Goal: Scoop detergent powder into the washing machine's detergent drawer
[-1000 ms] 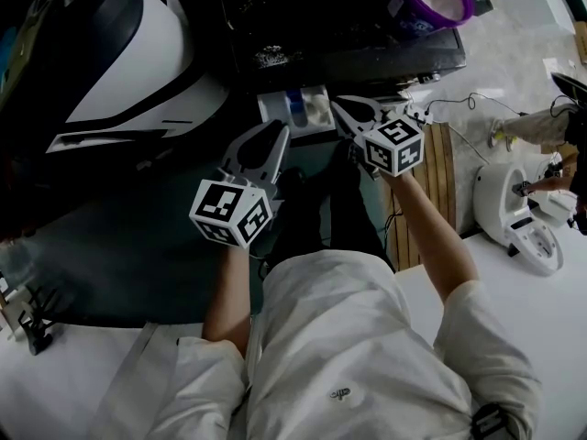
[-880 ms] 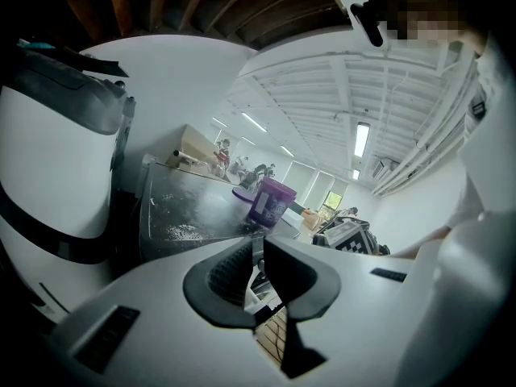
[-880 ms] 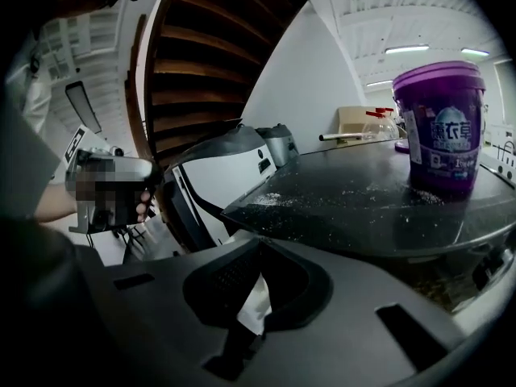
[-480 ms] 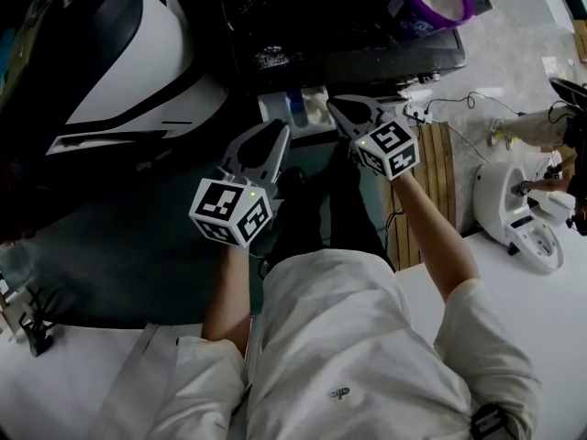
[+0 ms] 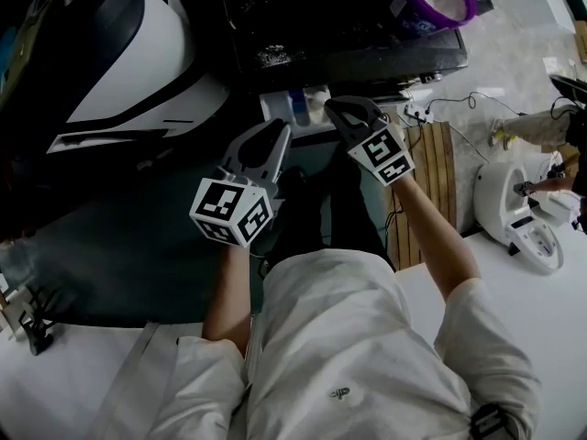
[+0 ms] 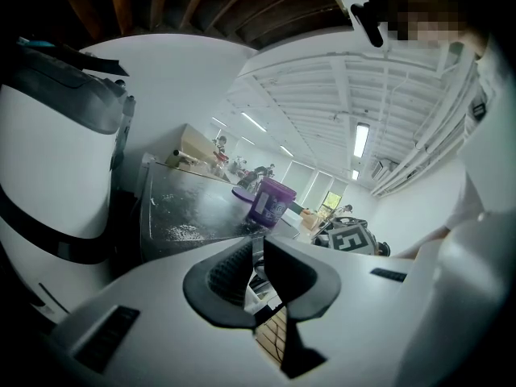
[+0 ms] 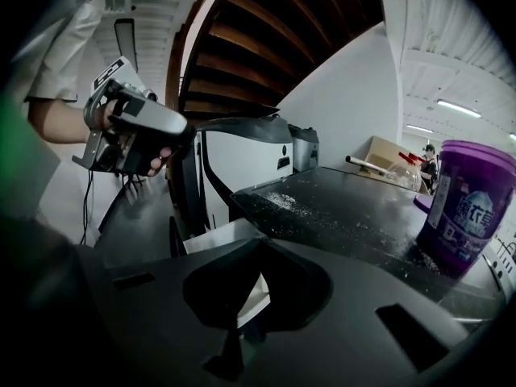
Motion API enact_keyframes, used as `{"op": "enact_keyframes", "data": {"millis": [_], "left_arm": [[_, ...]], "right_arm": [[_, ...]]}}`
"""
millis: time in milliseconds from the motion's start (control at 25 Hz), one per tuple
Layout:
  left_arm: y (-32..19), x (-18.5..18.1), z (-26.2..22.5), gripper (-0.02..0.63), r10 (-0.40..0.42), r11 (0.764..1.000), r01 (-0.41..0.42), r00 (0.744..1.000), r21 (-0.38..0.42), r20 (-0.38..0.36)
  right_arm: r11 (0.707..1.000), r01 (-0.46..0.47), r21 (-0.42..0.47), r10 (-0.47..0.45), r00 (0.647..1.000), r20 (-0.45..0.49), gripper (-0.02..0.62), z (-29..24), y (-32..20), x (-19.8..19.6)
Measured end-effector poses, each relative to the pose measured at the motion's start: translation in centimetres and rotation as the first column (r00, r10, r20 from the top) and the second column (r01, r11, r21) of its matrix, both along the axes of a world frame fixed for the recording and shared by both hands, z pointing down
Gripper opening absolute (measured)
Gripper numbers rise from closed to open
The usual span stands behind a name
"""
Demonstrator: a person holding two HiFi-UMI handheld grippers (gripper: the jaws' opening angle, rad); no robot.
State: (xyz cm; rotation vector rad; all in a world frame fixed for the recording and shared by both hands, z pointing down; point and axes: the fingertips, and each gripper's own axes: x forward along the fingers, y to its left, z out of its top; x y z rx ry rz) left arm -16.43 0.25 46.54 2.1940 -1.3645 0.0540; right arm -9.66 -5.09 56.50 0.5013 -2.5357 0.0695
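Closing in on the drawer with empty tongs.

Head view: has swung the right gripper (image 5: pixel 337 110) leftward within the last second, onto the right end of the pulled-out detergent drawer (image 5: pixel 295 106); keeps the left gripper (image 5: pixel 275 132) just short of it, unmoved. Left gripper view: finds the left gripper (image 6: pixel 260 252) closed on nothing, purple detergent tub (image 6: pixel 270 201) at the far right corner of the machine top (image 6: pixel 189 208). Right gripper view: jaws together, empty, white drawer just beyond. Nothing held to scoop with, so probably tending the drawer, not scooping.
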Motion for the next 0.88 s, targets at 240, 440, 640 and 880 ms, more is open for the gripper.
{"op": "enact_keyframes", "data": {"millis": [240, 440, 640, 880], "left_arm": [[0.1, -0.2, -0.1, 0.055, -0.005, 1.0, 0.005, 1.0, 0.0, -0.001], [0.0, -0.4, -0.1, 0.055, -0.008, 1.0, 0.008, 1.0, 0.003, 0.0], [0.2, -0.6, -0.1, 0.055, -0.014, 1.0, 0.014, 1.0, 0.002, -0.002], [0.5, -0.9, -0.1, 0.055, -0.019, 1.0, 0.019, 1.0, 0.003, -0.002]], "right_arm": [[0.993, 0.051, 0.102, -0.046, 0.997, -0.057, 0.008, -0.2, 0.6, -0.5], [0.982, 0.075, 0.174, -0.059, 0.994, -0.094, 0.008, -0.1, 0.6, -0.8], [0.96, 0.14, 0.244, -0.103, 0.982, -0.159, 0.008, 0.5, 1.3, -1.3], [0.927, 0.178, 0.33, -0.108, 0.97, -0.219, 0.008, 0.2, 1.6, -1.5]]}}
